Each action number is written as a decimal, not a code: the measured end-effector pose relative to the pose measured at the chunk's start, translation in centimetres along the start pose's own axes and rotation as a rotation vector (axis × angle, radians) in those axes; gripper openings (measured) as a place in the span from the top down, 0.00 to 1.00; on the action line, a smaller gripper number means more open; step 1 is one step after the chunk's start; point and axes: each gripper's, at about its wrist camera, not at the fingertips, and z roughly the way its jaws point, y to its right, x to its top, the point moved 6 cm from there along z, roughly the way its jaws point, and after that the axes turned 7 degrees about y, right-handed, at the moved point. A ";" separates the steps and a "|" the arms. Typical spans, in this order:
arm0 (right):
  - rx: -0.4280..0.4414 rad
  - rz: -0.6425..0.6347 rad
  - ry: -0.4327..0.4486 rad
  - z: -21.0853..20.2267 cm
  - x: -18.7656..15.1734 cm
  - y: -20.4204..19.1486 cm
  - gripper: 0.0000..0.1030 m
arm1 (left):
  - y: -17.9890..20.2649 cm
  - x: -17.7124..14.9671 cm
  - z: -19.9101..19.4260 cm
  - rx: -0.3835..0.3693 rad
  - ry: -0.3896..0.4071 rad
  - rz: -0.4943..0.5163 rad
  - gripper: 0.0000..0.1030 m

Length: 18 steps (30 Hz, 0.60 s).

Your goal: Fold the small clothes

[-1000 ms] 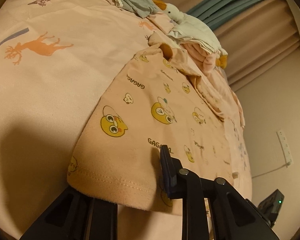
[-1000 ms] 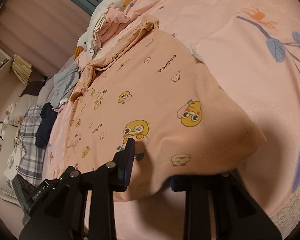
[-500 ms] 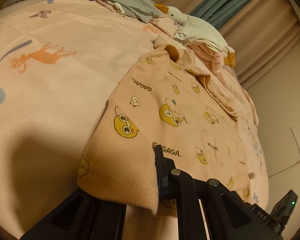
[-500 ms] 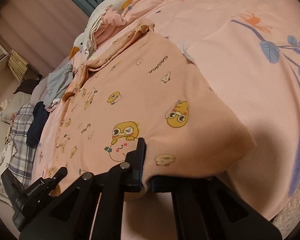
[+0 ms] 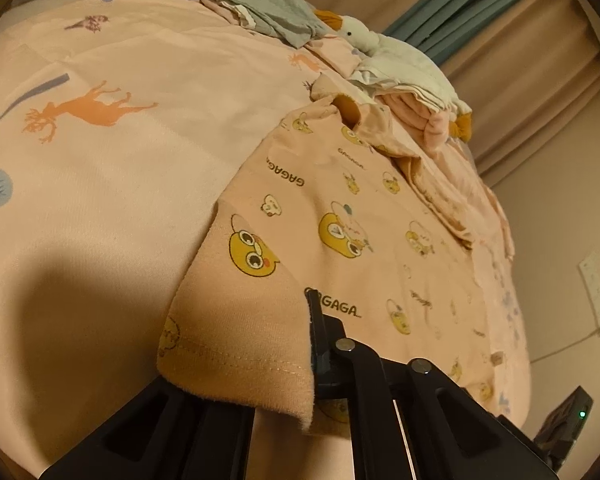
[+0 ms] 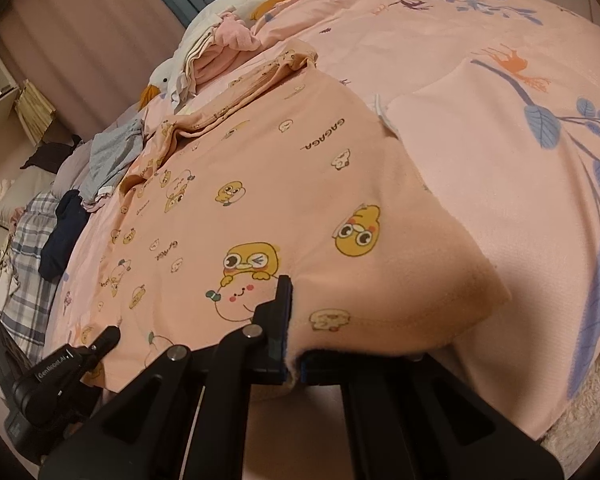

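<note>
A peach shirt (image 5: 340,216) printed with yellow cartoon birds and "GAGAGA" lies spread on the bed; it also shows in the right wrist view (image 6: 300,184). My left gripper (image 5: 300,344) is shut on the shirt's bottom hem at one corner, which is lifted off the bed. My right gripper (image 6: 292,344) is shut on the hem at the other corner, also lifted. The far collar end rests against a clothes pile. The other gripper's body (image 6: 52,376) shows at lower left in the right wrist view.
The pink bedspread (image 5: 100,152) carries deer and leaf prints. A white duck plush (image 5: 384,52) lies on folded clothes (image 5: 420,108) beyond the shirt. Grey garments (image 5: 268,8), dark and plaid clothes (image 6: 40,240) lie farther off. Curtains (image 5: 520,32) and a wall socket (image 5: 596,292) stand behind.
Both grippers closed further on the hem and lifted the near edge slightly, drawing it toward me. The shirt's body has stayed flat on the bed.
</note>
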 end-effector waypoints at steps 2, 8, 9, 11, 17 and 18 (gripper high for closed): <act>0.076 0.072 -0.023 0.0 0.8 -0.2 0.97 | 0.3 0.7 0.2 -0.020 -0.032 -0.004 0.97; 0.237 0.105 -0.006 -0.7 5.8 -2.5 0.97 | 3.5 5.0 -0.2 -0.105 0.011 -0.011 0.97; 0.283 0.116 -0.005 -0.7 6.9 -3.2 0.97 | 4.3 6.3 0.0 -0.096 0.028 0.005 0.97; 0.355 0.138 -0.031 0.1 9.1 -4.6 0.97 | 5.6 8.7 0.7 -0.054 0.055 0.036 0.97; 0.321 0.064 -0.026 5.6 16.6 -7.7 0.97 | 9.2 15.5 6.5 -0.035 0.081 0.033 0.97; 0.328 0.063 -0.031 6.7 17.8 -8.1 0.97 | 9.7 16.3 7.7 -0.024 0.087 0.044 0.97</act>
